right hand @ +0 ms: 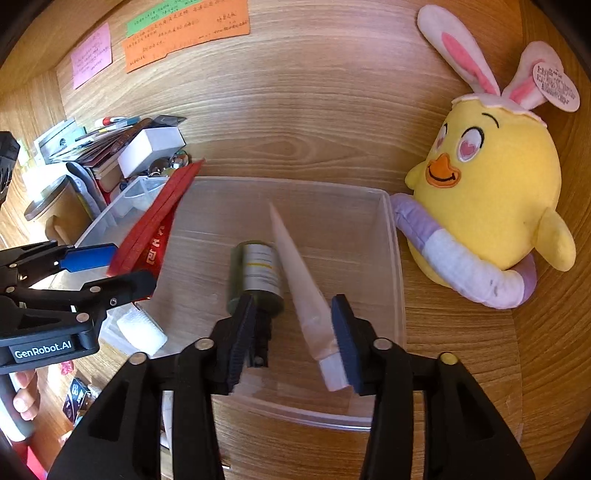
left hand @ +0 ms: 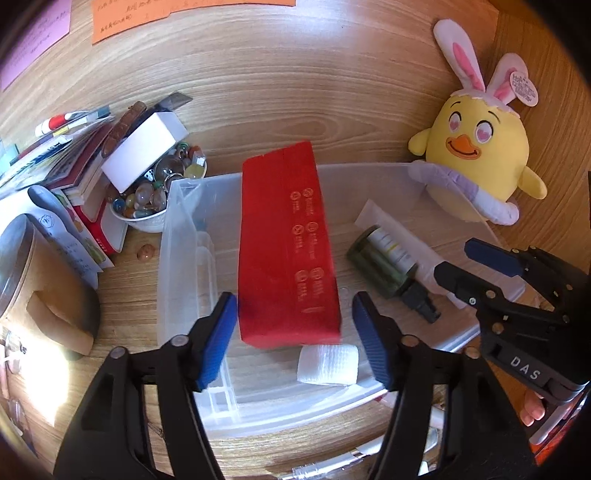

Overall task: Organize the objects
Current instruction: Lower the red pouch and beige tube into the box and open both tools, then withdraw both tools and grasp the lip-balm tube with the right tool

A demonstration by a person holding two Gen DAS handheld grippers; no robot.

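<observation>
A clear plastic bin (left hand: 173, 258) (right hand: 391, 258) stands on the wooden desk. A red box (left hand: 288, 240) (right hand: 155, 229) leans tilted inside its left part. My left gripper (left hand: 295, 299) (right hand: 133, 266) straddles the box's near end, open, with a gap beside each pad. A dark green bottle (left hand: 380, 258) (right hand: 258, 269) and a white tube (left hand: 399, 236) (right hand: 295, 266) lie on the bin floor. My right gripper (right hand: 293, 299) (left hand: 454, 258) is open over them. The tube's cap end rests against its right pad, and its left pad is beside the bottle's black cap. A white gauze roll (left hand: 327, 363) (right hand: 142, 328) lies near the front.
A yellow plush chick (left hand: 476, 147) (right hand: 491, 195) with rabbit ears leans against the bin's right side. Left of the bin are a bowl of marbles (left hand: 147, 199) under a white box (left hand: 144, 147), stacked books (left hand: 74, 162) and a lidded tin (left hand: 22, 266). Paper notes (right hand: 184, 33) hang on the back wall.
</observation>
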